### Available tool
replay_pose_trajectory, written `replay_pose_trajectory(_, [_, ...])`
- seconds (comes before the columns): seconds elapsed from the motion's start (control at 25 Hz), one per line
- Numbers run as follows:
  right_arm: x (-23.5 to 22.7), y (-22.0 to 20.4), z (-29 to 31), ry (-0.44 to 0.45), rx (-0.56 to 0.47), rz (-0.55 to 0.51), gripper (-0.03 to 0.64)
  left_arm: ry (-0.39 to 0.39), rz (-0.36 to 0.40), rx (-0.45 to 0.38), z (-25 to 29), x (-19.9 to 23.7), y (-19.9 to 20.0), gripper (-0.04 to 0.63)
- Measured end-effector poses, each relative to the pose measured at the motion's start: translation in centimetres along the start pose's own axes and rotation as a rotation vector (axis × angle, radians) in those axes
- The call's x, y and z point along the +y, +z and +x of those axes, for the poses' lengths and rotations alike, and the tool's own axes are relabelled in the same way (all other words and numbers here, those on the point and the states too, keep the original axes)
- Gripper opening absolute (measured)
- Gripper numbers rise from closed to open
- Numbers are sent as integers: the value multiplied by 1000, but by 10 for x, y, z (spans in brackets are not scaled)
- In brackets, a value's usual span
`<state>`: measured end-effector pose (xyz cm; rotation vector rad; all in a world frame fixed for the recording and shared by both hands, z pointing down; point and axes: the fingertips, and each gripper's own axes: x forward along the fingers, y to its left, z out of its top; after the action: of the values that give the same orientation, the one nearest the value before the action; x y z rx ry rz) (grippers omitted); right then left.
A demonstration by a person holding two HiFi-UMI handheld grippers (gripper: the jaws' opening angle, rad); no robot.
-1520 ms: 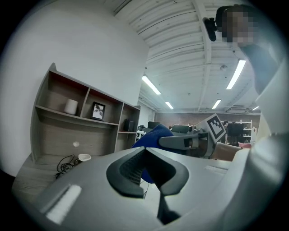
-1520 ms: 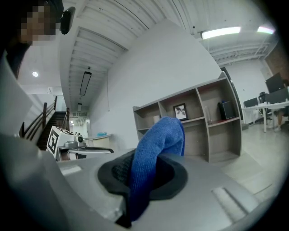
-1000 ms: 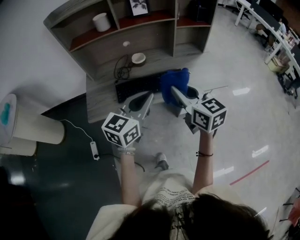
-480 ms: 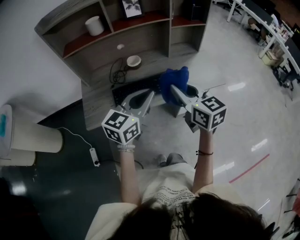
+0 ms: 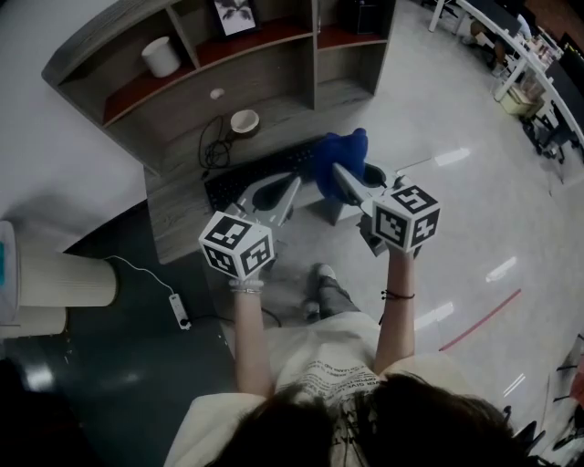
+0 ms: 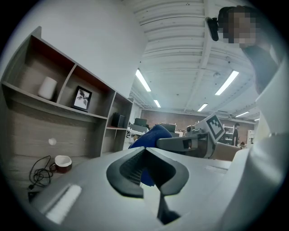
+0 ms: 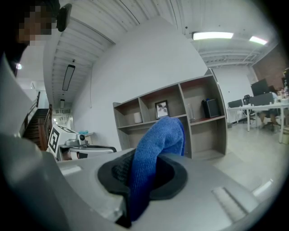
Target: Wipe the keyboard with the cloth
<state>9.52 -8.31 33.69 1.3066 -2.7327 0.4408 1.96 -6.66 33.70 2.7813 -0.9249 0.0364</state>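
Note:
A black keyboard (image 5: 248,175) lies on the grey desk (image 5: 173,219), under its shelf unit. My right gripper (image 5: 338,172) is shut on a blue cloth (image 5: 340,155), which bunches up above the keyboard's right end. In the right gripper view the cloth (image 7: 153,149) hangs out from between the jaws of my right gripper (image 7: 145,168). My left gripper (image 5: 293,186) hovers over the desk's front edge near the keyboard, shut with nothing in it. In the left gripper view, my left gripper (image 6: 145,151) has the cloth (image 6: 152,136) just beyond its tips.
A white mug (image 5: 244,120) and a coil of cable (image 5: 210,139) sit behind the keyboard. The shelves hold a white cylinder (image 5: 161,57) and a picture frame (image 5: 235,15). A power strip (image 5: 177,311) lies on the floor to the left.
The desk has drifted left and up in the head view as the person steps. Both grippers keep their pose, the cloth still held in the right one.

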Motion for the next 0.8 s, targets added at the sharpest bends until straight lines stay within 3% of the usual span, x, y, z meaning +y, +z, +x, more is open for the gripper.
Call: replay_pose_trajectory(0.8, [-87, -14, 59, 33, 97, 62, 60, 51, -93, 66, 81, 59, -27, 3])
